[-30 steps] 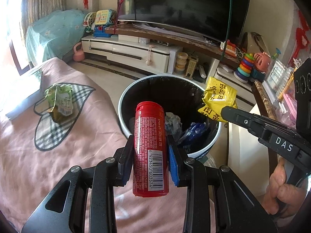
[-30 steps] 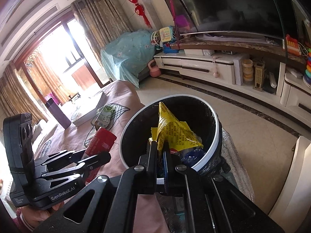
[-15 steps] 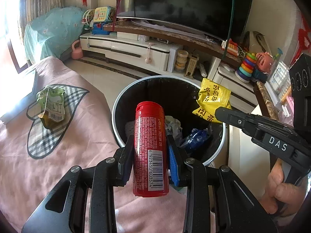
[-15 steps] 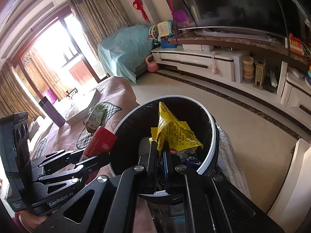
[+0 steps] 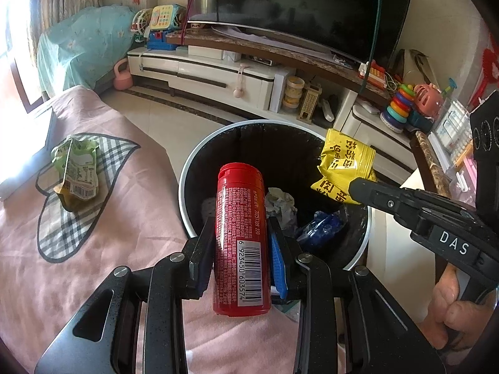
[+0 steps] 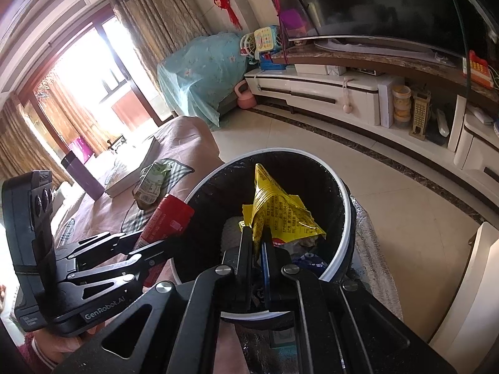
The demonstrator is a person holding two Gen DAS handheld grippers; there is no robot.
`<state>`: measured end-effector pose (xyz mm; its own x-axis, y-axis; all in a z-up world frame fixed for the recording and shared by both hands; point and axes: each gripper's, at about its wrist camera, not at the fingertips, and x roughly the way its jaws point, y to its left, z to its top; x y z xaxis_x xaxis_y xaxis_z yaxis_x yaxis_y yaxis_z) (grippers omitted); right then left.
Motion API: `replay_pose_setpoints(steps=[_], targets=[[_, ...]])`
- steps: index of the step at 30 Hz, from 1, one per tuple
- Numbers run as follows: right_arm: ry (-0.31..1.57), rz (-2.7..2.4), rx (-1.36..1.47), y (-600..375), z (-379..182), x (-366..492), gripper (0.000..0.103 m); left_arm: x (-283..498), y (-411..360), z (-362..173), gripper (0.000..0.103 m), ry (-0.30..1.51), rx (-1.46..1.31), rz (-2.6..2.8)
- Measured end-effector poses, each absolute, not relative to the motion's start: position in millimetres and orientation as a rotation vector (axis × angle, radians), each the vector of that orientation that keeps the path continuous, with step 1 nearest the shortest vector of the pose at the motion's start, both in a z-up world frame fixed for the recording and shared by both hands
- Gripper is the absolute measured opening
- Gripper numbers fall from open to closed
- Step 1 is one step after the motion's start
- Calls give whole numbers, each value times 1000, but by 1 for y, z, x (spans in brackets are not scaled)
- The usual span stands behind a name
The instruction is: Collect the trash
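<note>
My left gripper [image 5: 241,243] is shut on a red plastic bottle [image 5: 240,237] with a barcode, held upright at the near rim of the black-lined trash bin [image 5: 184,193]. My right gripper [image 6: 257,243] is shut on a crumpled yellow snack wrapper [image 6: 274,212] and holds it over the bin's [image 6: 343,199] opening. The wrapper also shows in the left wrist view [image 5: 343,168], and the bottle in the right wrist view [image 6: 165,221]. The bin holds crumpled paper [image 5: 280,202] and a blue wrapper [image 5: 318,224]. A green snack packet [image 5: 76,171] lies on the pink cloth.
The bin stands against the pink-covered surface [image 5: 93,249]. A white book [image 6: 131,171] and a purple box [image 6: 82,174] lie farther along it. A TV cabinet [image 5: 218,74] with toys runs along the far wall. A white chair edge [image 6: 477,280] is at the right.
Both grippers have moved closer to the bin with their loads. The bottle now reaches over the near rim, and the yellow wrapper hangs over the opening.
</note>
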<state>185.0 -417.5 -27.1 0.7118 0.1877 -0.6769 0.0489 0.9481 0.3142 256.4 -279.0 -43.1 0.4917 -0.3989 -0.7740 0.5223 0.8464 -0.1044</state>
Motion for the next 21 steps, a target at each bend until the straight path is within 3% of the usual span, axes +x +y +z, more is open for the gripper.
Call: replay_pose_setpoints(steps=[8,9,11,13,15,19,21], targets=[[805,68,335,-422,-31,195,10,260,-285,-46,31,921,162,-565],[807,67,345,-424,-32,196,13,261,-284,-46,34,929,155,-564],[808,63,361,-427,-32,196,24,262,-279,-44,59,934,135,-557],[799,55,369,-430,-30,193,25,259,-271,-39,64,909,120,-541],[789,57,381,-430,-29,191,35,256,-263,-36,66,905,101,-537],[772,61,391,-423,-24,181,41,245,-242,-29,71,886,63,-517],[752,62,395,-419,-21,173,53,238,-231,-27,74,878,42,-512]])
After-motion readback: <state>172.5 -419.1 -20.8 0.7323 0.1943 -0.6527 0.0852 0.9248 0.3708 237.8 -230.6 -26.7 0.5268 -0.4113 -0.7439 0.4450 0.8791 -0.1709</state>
